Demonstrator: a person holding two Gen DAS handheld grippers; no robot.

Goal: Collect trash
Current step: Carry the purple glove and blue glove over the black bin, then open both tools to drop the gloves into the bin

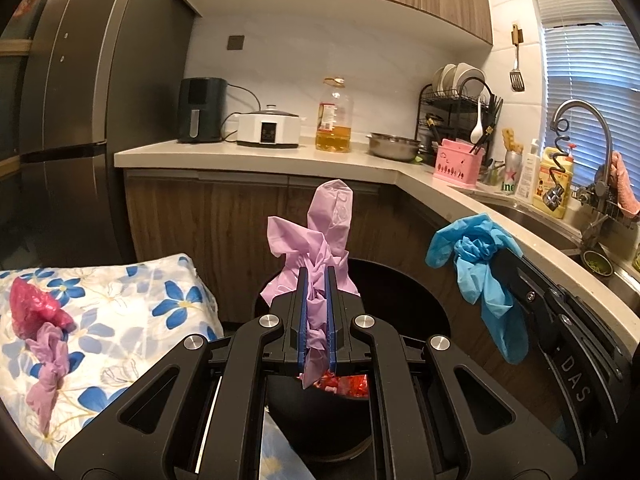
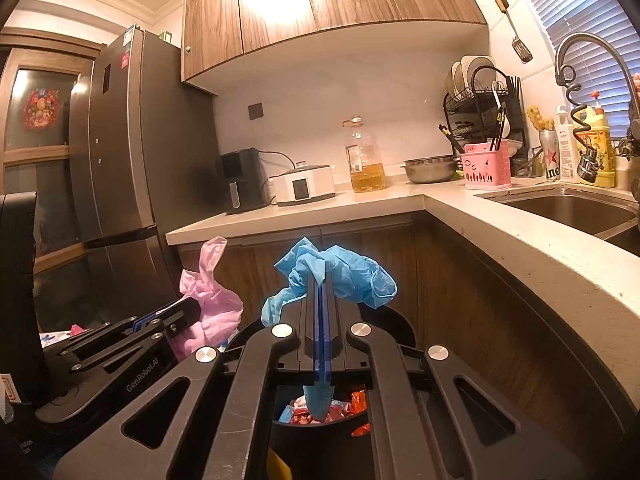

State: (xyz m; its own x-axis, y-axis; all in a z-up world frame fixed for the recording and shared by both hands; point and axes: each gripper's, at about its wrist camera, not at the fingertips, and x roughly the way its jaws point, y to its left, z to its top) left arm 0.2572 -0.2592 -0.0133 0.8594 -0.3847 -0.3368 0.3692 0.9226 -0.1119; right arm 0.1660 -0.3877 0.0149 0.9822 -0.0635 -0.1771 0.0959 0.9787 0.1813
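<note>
My left gripper (image 1: 317, 276) is shut on a purple glove (image 1: 320, 236) and holds it over the black trash bin (image 1: 404, 300), which holds red wrappers (image 1: 344, 384). My right gripper (image 2: 322, 280) is shut on a blue glove (image 2: 340, 272) over the same bin (image 2: 400, 322). In the left wrist view the right gripper (image 1: 508, 272) shows at the right with the blue glove (image 1: 476, 256). In the right wrist view the left gripper (image 2: 188, 312) shows at the left with the purple glove (image 2: 208, 296). Another purple glove (image 1: 50, 364) and a crumpled red bag (image 1: 32, 308) lie on the floral cloth (image 1: 132, 312).
An L-shaped counter (image 1: 280, 158) carries an air fryer (image 1: 200, 110), a cooker (image 1: 268, 128), an oil bottle (image 1: 334, 116), a steel bowl (image 1: 394, 146) and a dish rack (image 1: 460, 108). A sink (image 2: 568, 208) with a tap is at the right. A fridge (image 2: 120, 160) stands at the left.
</note>
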